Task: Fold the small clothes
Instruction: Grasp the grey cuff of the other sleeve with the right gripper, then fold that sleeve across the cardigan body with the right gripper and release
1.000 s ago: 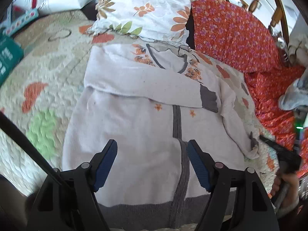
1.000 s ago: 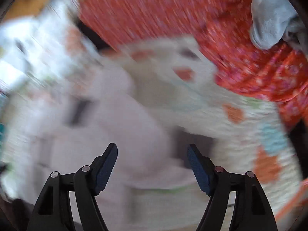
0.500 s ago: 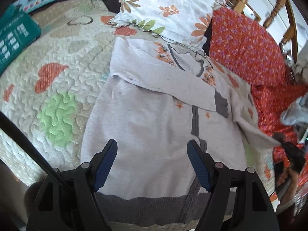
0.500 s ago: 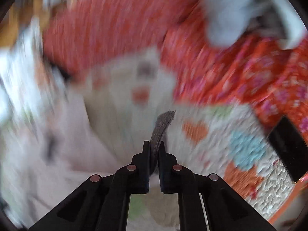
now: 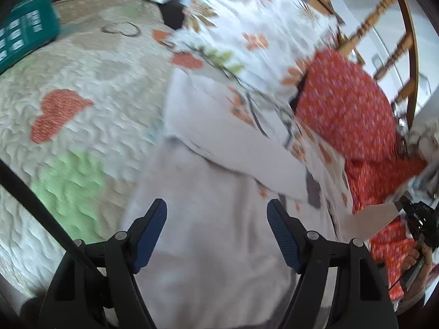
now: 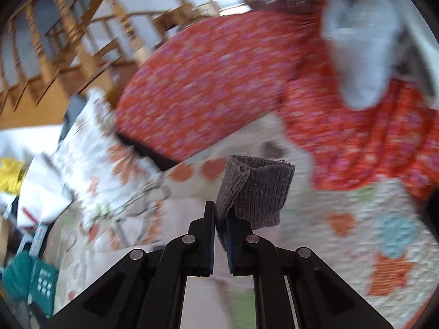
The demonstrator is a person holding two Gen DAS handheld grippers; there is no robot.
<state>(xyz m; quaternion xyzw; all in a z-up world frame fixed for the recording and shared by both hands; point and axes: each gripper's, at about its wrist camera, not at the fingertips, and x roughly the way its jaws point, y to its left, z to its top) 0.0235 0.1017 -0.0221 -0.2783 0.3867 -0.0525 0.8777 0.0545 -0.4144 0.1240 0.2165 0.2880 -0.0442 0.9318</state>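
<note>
A small white jacket [image 5: 219, 219] with grey trim lies on the quilted bed, one sleeve folded across its chest. My left gripper [image 5: 216, 227] is open and empty, hovering over the jacket's lower body. My right gripper [image 6: 221, 219] is shut on the grey cuff [image 6: 255, 189] of the other sleeve and holds it lifted off the bed. In the left wrist view the right gripper [image 5: 419, 219] shows at the far right, with the white sleeve [image 5: 370, 215] stretched from the jacket up to it.
A red floral pillow [image 5: 345, 104] and a white floral pillow [image 5: 247, 27] lie at the head of the bed, before a wooden headboard [image 6: 68, 54]. A teal box [image 5: 24, 33] sits at the left. Grey clothes [image 6: 362, 41] lie on the red cloth at the right.
My right gripper shut on the sleeve cuff and lifted it up and outward, pulling the sleeve straight. My left gripper stayed open and drifted right over the jacket.
</note>
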